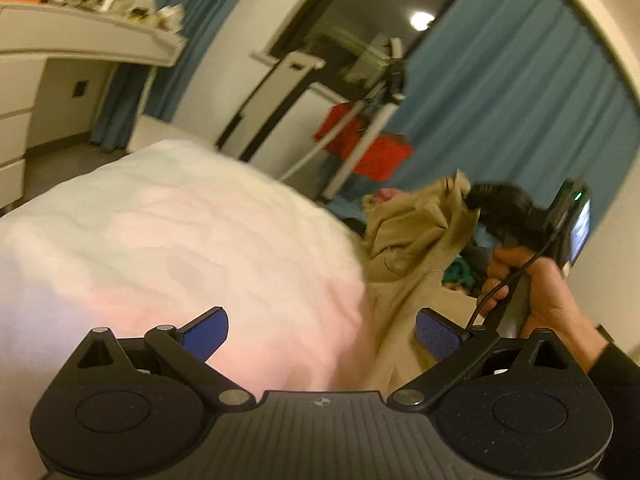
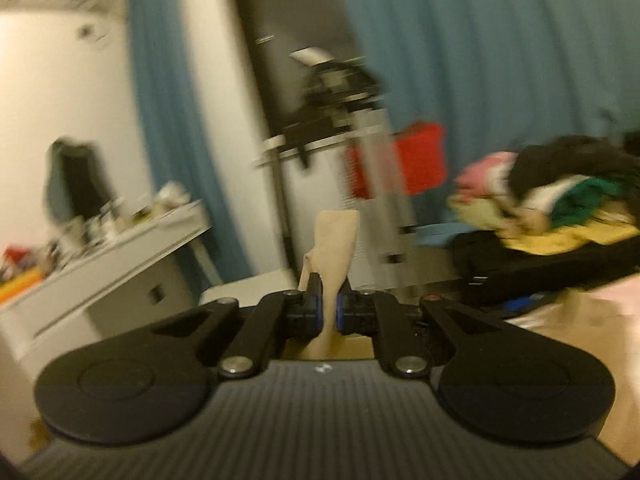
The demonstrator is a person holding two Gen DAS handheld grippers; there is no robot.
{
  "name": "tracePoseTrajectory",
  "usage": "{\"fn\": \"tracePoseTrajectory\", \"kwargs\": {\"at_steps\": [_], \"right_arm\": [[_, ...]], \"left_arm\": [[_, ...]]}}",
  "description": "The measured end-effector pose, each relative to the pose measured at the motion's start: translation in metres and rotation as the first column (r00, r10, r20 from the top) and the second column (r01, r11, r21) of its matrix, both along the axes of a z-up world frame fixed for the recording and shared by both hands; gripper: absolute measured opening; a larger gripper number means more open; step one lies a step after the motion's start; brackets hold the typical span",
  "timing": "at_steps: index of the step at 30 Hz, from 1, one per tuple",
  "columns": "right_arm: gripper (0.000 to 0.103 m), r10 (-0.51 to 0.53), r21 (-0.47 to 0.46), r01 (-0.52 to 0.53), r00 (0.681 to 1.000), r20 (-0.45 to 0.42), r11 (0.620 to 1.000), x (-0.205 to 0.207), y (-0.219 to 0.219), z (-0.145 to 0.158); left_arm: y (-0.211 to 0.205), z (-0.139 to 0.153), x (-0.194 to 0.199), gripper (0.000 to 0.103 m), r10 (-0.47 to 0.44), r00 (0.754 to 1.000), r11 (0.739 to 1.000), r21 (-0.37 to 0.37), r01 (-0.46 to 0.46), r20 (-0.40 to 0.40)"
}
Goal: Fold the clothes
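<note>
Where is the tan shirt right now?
The tan shirt hangs on the right of the left wrist view, beside the white bed, its top pinched in the right gripper.

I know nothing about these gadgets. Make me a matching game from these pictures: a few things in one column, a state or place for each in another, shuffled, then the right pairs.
Things:
1. left gripper
2. right gripper
3. beige garment
4. heap of clothes

States:
A. pinched and lifted off the bed
B. open, holding nothing
C. lying unsorted on something dark
D. shut on cloth

Pairs: 1-B, 2-D, 3-A, 4-C
</note>
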State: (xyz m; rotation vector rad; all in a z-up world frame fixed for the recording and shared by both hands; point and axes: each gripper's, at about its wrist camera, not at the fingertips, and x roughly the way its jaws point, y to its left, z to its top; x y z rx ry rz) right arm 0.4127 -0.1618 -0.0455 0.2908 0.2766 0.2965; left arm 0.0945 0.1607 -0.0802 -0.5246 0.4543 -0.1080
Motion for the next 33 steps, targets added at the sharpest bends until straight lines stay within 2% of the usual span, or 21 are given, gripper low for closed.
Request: {"fn": "tracePoseTrajectory", "kwargs": {"at_steps": [3,8,12,14,16,18,20,22,27,33], "right_arm": [[0.009,-0.086,0.023,0.088,0.994,-0.065,0.996,0.019,-0.046,-0.025],[0.009,-0.188,0.036,0.199,0.961,-0.204,0.979,0.051,-0.098,-0.082],[0.011,-0.156,0.008,0.163,0.958,-0.24,0.987,0.058,-0.105,-0.114],[0.013,-0.134,0.016,0.142,0.959,-0.25,0.99,0.06,-0.104,-0.118],[0.025,-0.112,0.011,0.118,0.96,-0.257,0.993,0.056,-0.102,-0.111],[0.064,-0.094,0.01,0.099,0.964,-0.249,0.995,0.048,-0.099,-0.1],[0.077,-0.094,0.009,0.098,0.974,-0.208,0.995,0.027,-0.095,-0.084],[0.077,-0.084,0.008,0.087,0.981,-0.175,0.996,0.003,-0.091,-0.067],[0.077,-0.069,0.055,0.079,0.983,-0.168,0.995,-0.074,-0.092,-0.025],[0.077,-0.039,0.066,0.05,0.987,-0.157,0.997,-0.204,-0.096,0.008]], "left_arm": [[-0.018,0.0,-0.002,0.101,-0.044,0.999,0.999,0.014,0.044,0.016],[-0.046,-0.01,0.005,0.101,-0.093,0.996,0.993,0.08,0.092,0.001],[-0.061,-0.023,0.015,0.101,-0.108,0.993,0.99,0.086,0.111,-0.037],[-0.066,-0.028,0.021,0.101,-0.117,0.992,0.988,0.092,0.121,-0.055],[-0.068,-0.032,0.028,0.101,-0.126,0.99,0.986,0.107,0.132,-0.063],[-0.07,-0.033,0.036,0.101,-0.136,0.988,0.982,0.124,0.144,-0.067],[-0.073,-0.031,0.035,0.101,-0.148,0.987,0.977,0.143,0.155,-0.06],[-0.076,-0.028,0.032,0.101,-0.156,0.986,0.973,0.164,0.163,-0.052],[-0.077,-0.017,0.021,0.101,-0.162,0.986,0.97,0.179,0.167,-0.043],[-0.079,-0.007,0.001,0.101,-0.193,0.974,0.955,0.205,0.214,-0.117]]}}
